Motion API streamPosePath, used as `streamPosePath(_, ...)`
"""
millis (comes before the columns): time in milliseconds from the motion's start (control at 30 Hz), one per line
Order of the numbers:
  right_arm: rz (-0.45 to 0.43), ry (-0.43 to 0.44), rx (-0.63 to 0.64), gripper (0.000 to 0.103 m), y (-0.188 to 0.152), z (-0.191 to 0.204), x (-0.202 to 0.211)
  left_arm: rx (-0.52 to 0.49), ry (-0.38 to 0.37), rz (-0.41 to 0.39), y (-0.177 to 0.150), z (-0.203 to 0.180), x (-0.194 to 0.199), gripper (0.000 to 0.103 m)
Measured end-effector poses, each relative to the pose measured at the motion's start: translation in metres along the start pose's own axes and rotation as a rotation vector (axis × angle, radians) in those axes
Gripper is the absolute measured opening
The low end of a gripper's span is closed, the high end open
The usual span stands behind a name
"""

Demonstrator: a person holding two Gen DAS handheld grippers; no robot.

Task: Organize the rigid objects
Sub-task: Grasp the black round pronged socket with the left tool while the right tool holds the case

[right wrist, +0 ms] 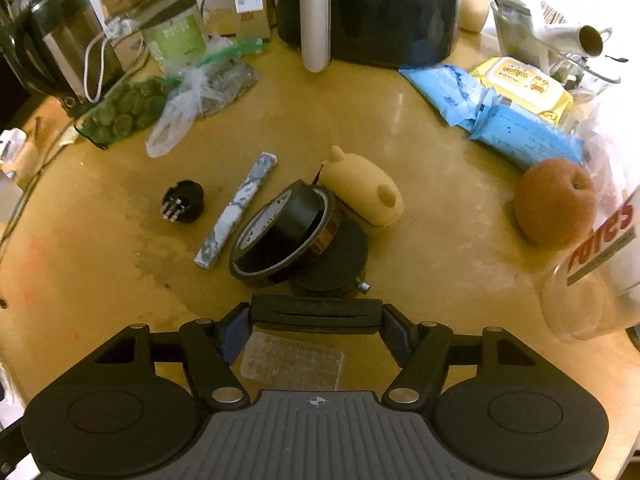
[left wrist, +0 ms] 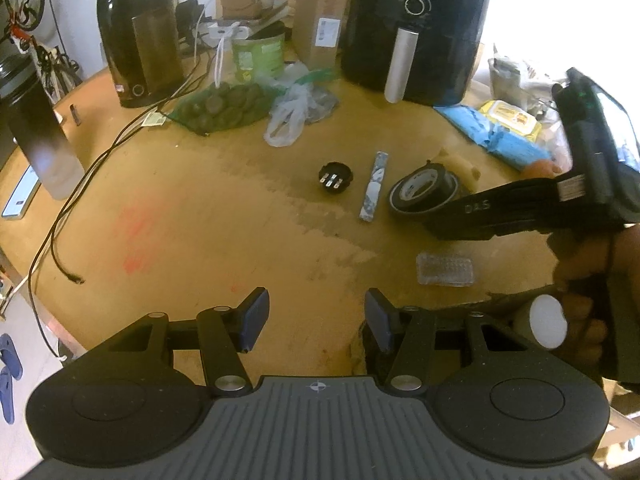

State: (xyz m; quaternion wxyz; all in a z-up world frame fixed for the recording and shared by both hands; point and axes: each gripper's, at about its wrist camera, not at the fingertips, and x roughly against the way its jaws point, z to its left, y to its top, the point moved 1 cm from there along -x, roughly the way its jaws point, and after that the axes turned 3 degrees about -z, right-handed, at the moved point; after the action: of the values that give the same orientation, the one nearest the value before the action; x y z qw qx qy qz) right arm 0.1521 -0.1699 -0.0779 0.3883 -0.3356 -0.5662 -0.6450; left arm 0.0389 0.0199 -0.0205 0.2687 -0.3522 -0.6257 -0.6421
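Wooden tabletop (left wrist: 180, 220) fills both views, its far side crowded by a kettle (left wrist: 138, 36), an air fryer (left wrist: 416, 28) and bags. Left gripper (left wrist: 316, 316) hangs with its jaws released, nothing between them; straight ahead of them lies bare wood, and beyond that a black cap (left wrist: 336, 178), a marbled bar (left wrist: 374, 186) and tape rolls (left wrist: 424, 192). Only the left view shows the right tool's body held in a hand (left wrist: 584, 300) off to the right of those jaws. Right gripper (right wrist: 316, 312) is clenched on a flat black bar (right wrist: 316, 314), pads pressing its two ends. Under those jaws, toward the camera, lies a clear ridged case (right wrist: 292, 364); just ahead sit the tape rolls (right wrist: 284, 232), resting on a black disc (right wrist: 340, 256), with a cream bear-shaped case (right wrist: 360, 192) behind. Only the right view shows the apple (right wrist: 554, 204) far right, with open wood between it and the rolls.
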Motion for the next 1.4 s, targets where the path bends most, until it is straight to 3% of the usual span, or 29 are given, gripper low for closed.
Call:
streamPosePath(533,-0.087,0.092,0.027,0.071,-0.01,-0.043,0.061,-0.053,-0.031,-0.035,0.021,-0.012,-0.012,0.052)
streamPosePath(600,-0.098,0.105,0.029,0.071,-0.013,-0.049,0.067,-0.059,-0.035,-0.039,0.024,-0.013,-0.015,0.056)
streamPosePath(667,-0.106,0.11,0.029,0.071,-0.017,-0.055,0.073,-0.065,-0.033,-0.052,0.027,-0.014,-0.018,0.073)
streamPosePath(700,-0.109,0.112,0.026,0.071,-0.018,-0.058,0.076,-0.068,-0.029,-0.061,0.029,-0.015,-0.019,0.074)
streamPosePath(1400,-0.131,0.103,-0.071,0.071,-0.043,-0.106,0.109,-0.108,-0.017,-0.059,0.067,-0.012,-0.102,0.074)
